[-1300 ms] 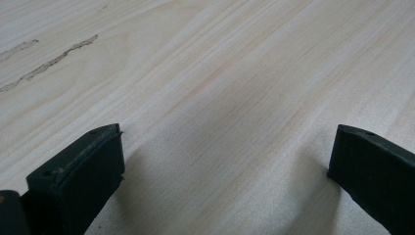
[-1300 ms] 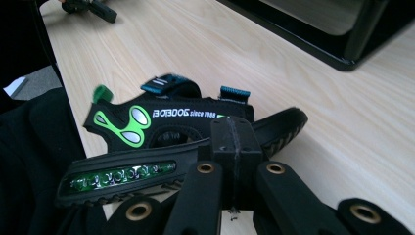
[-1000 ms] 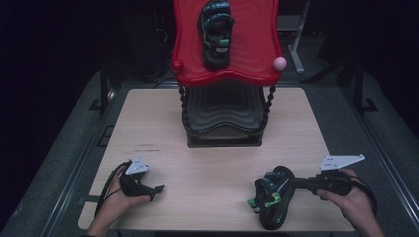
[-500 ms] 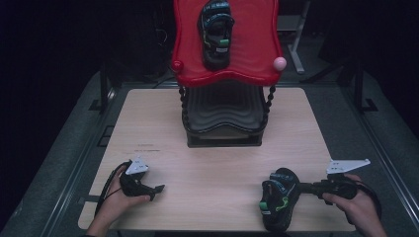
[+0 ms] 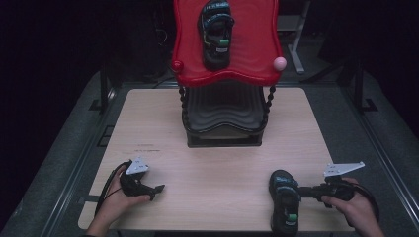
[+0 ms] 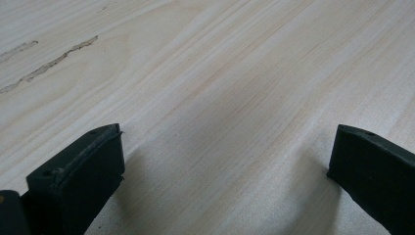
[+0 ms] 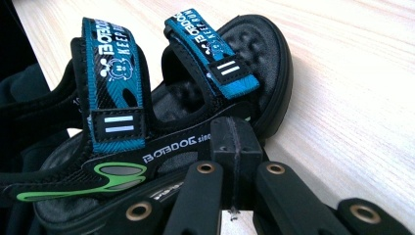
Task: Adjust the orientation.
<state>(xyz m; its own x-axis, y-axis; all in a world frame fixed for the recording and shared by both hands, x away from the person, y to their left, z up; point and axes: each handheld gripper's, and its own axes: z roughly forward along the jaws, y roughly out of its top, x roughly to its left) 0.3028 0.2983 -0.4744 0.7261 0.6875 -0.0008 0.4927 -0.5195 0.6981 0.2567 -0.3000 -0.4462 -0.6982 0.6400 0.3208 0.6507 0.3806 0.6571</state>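
A black sandal (image 5: pixel 285 202) with blue straps and a green patch lies near the table's front right edge. My right gripper (image 5: pixel 301 191) comes at it from the right, level with the table. In the right gripper view the jaws (image 7: pixel 235 142) are pressed together at the side rim of the sandal (image 7: pixel 147 122), shut on its edge. A matching sandal (image 5: pixel 216 32) sits on the red top tier (image 5: pixel 247 59) of a shoe rack at the back. My left gripper (image 5: pixel 158 188) rests at the front left, jaws wide apart (image 6: pixel 227 142) over bare wood.
The rack's black lower tier (image 5: pixel 225 118) stands at the middle back of the wooden table (image 5: pixel 222 163). A pink knob (image 5: pixel 279 63) marks the red tier's right corner. Dark floor and metal rails surround the table.
My right gripper has come down and moved right with the sandal, which went from tilted and raised to lying flat on the table. The left gripper has stayed put.
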